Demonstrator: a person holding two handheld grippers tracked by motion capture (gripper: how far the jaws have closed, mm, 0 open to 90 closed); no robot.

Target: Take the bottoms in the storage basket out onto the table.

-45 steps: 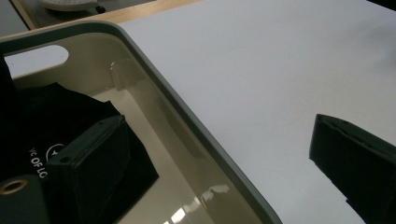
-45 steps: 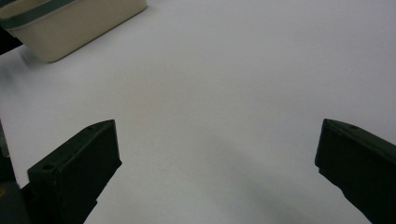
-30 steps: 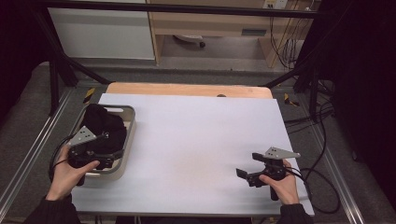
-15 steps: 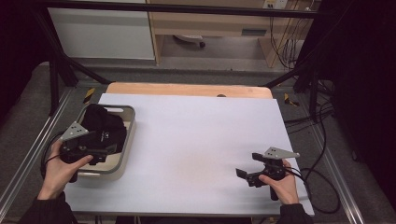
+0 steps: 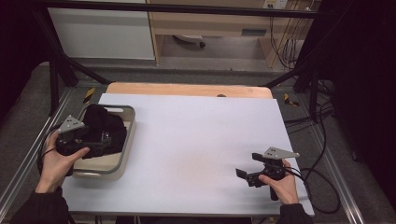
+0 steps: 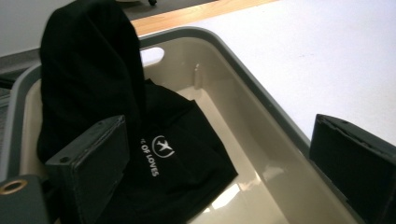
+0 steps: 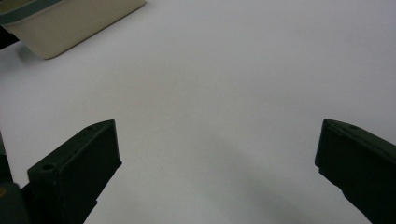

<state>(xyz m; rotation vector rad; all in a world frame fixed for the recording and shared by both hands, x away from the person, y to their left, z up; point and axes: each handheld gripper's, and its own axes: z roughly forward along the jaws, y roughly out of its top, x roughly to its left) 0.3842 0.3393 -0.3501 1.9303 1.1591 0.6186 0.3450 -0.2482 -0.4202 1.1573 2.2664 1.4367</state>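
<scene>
Left gripper (image 5: 100, 140), at the left of the high view, has drawn back toward the near-left rim of the beige tub (image 5: 122, 156) over the past second; its jaws stand wide apart, grasping nothing. The black garment (image 6: 140, 154), printed with white lettering, lies heaped in the tub, so pickup is probably pending. Right gripper (image 5: 245, 175), lower right, stays spread over the bare white table (image 5: 196, 140).

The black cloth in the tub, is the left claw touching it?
Cannot tell. In the left gripper view the open left claw is over the black cloth, but no gap or contact shows plainly.
</scene>
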